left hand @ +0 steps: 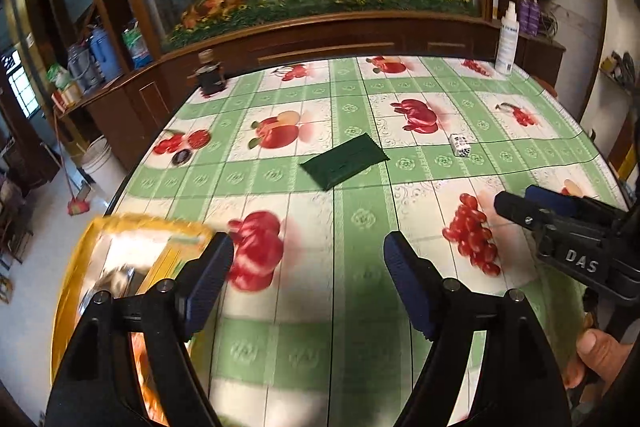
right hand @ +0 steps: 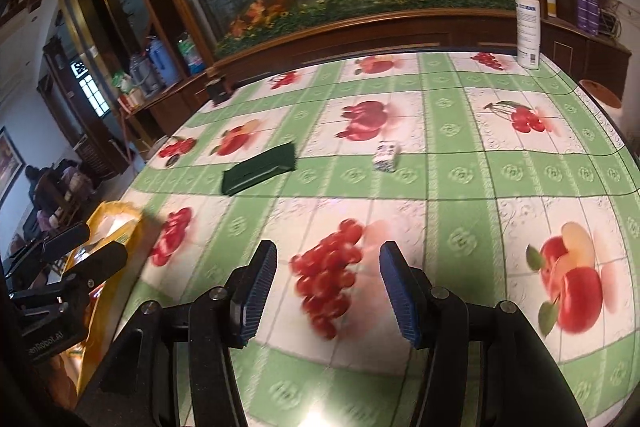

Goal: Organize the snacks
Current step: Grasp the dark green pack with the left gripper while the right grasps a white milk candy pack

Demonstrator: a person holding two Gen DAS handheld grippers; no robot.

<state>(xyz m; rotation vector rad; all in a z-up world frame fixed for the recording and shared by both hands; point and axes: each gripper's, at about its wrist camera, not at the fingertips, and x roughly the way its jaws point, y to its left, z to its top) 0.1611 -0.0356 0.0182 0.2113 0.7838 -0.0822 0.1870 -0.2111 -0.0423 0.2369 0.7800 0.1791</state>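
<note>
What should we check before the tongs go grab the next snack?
1. Left tongs open, nothing held: ok.
2. Right tongs open, nothing held: ok.
3. Dark green packet lies flat mid-table, nothing on it: ok.
4. Small white packet sits apart from the green one: ok.
5. Yellow bag at the table's left edge, beside the left tongs: blurred, whether it is stable cannot tell.
6. Spray bottle stands at the far edge, off the path: ok.

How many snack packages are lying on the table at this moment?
3. A dark green packet lies mid-table; a small white patterned pack sits to its right; a yellow bag is at the near left edge, beside the left claw. Others may be hidden.
</note>
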